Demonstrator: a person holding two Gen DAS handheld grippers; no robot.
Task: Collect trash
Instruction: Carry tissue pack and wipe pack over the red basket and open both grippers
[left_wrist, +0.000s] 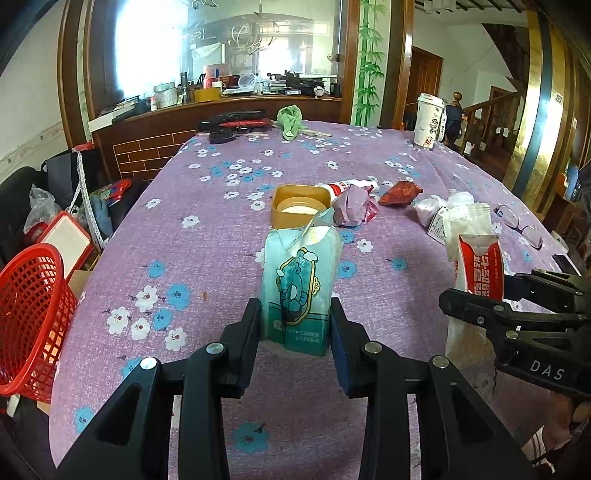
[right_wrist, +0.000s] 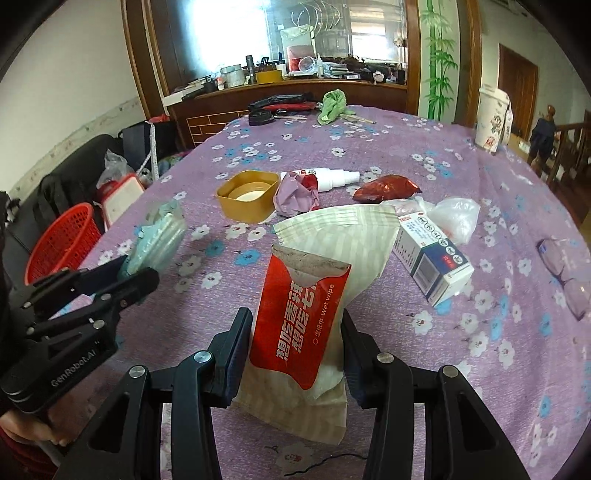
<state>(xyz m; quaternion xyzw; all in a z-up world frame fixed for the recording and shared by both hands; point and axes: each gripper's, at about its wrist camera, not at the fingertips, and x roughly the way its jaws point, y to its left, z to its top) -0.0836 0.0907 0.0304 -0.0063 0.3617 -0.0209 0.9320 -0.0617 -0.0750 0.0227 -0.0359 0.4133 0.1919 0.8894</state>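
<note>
My left gripper (left_wrist: 295, 325) is shut on a teal tissue pack (left_wrist: 299, 284), held upright above the purple flowered tablecloth (left_wrist: 207, 258). It also shows in the right wrist view (right_wrist: 159, 236). My right gripper (right_wrist: 295, 343) is shut on a red wet-wipe packet (right_wrist: 299, 317) together with a white striped bag (right_wrist: 343, 236). In the left wrist view the packet (left_wrist: 480, 266) is at the right. A red mesh basket (left_wrist: 33, 317) stands off the table's left edge.
On the table lie a yellow lid (right_wrist: 247, 195), crumpled purple paper (right_wrist: 295, 195), a white spray bottle (right_wrist: 328, 175), a red wrapper (right_wrist: 388, 188), a medicine box (right_wrist: 432, 258), a clear bag (right_wrist: 454, 214), glasses (right_wrist: 565, 273), a green cloth (right_wrist: 332, 105) and a cup (right_wrist: 491, 118).
</note>
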